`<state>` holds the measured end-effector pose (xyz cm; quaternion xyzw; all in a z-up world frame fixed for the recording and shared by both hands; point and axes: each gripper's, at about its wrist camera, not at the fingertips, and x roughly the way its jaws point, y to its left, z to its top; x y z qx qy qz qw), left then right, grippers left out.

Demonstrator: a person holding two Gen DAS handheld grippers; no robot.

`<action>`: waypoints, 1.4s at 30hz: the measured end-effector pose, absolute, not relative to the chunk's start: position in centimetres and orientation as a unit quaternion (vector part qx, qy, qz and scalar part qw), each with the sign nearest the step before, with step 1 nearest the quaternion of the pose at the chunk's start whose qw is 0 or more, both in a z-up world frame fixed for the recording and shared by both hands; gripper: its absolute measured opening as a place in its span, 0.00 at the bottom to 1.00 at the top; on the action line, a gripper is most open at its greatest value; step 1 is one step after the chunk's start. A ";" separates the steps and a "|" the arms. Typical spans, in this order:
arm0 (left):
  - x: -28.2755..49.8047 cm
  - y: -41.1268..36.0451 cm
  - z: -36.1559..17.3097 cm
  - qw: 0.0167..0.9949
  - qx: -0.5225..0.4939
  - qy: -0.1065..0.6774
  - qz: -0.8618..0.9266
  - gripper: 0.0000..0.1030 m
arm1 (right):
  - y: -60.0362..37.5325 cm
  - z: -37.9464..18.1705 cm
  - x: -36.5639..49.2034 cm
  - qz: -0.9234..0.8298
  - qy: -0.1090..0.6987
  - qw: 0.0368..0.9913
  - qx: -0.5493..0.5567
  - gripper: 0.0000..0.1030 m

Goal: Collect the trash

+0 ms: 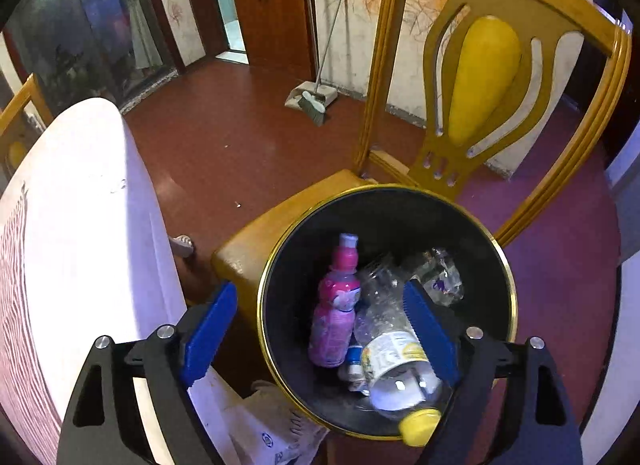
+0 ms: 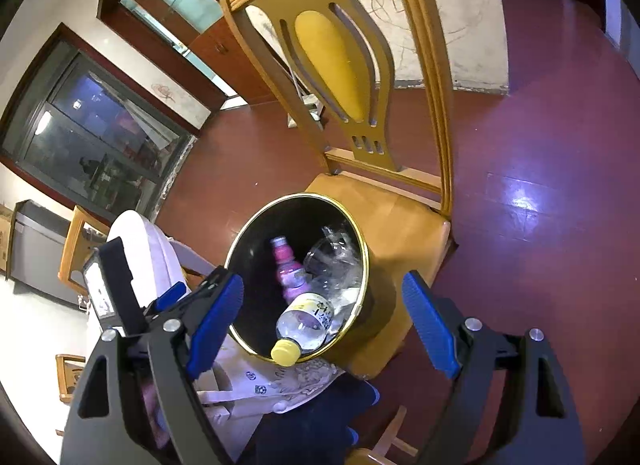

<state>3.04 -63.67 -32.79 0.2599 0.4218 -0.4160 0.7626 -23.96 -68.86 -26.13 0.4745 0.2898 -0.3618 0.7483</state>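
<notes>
Both grippers, left gripper (image 1: 320, 329) and right gripper (image 2: 324, 321), are hovering with jaws spread and empty above the bin (image 1: 510, 289), where the yellow-capped bottle (image 1: 400, 361) is lying, apparently cap-up against the near rim, nearer the left.

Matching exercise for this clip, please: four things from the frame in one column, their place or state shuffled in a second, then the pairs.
1. pink bottle
2. yellow-capped bottle
3. trash bin
4. broom

a. by the far wall
b. on the chair seat
c. cap poking over the bin rim
d. inside the bin, cap toward the chair back

Pairs: 1-d, 2-c, 3-b, 4-a
</notes>
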 end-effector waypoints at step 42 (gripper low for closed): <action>9.3 -8.5 -6.7 0.975 0.018 0.211 -0.065 0.94 | -30.8 -5.2 2.2 -0.026 0.155 0.980 0.125 0.85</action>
